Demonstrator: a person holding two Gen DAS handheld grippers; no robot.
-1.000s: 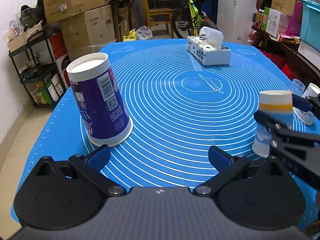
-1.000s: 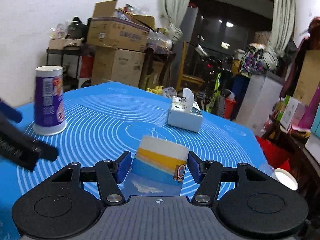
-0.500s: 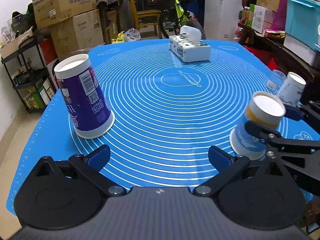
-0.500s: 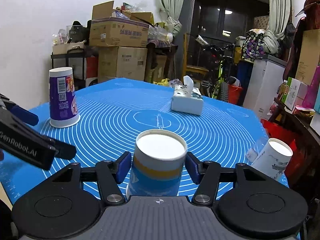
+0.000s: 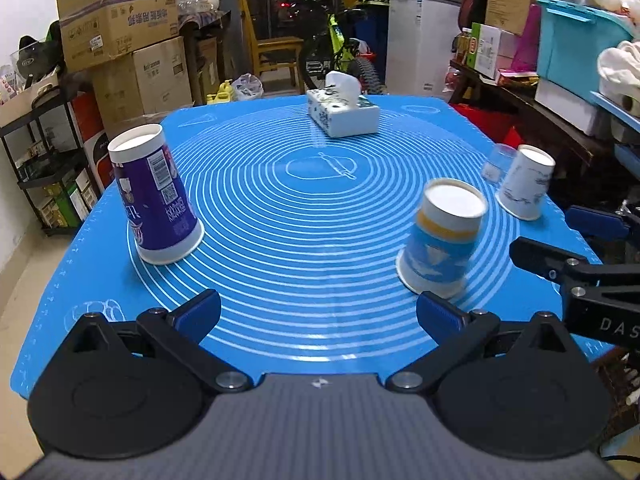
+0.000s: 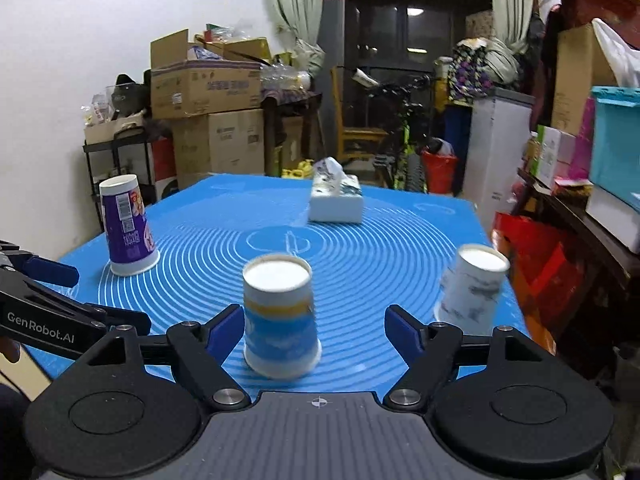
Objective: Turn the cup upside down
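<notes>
Surveying from largest to smallest, we find the table's blue mat running out of frame at its near edge. The purple cup stands inverted at the left. The blue-and-yellow cup rests mouth-down on the mat, slightly blurred, between the wide-open jaws of the right gripper, untouched. The left gripper likewise has its jaws wide and holds nothing. A small clear object behind the white cup is indistinct.
</notes>
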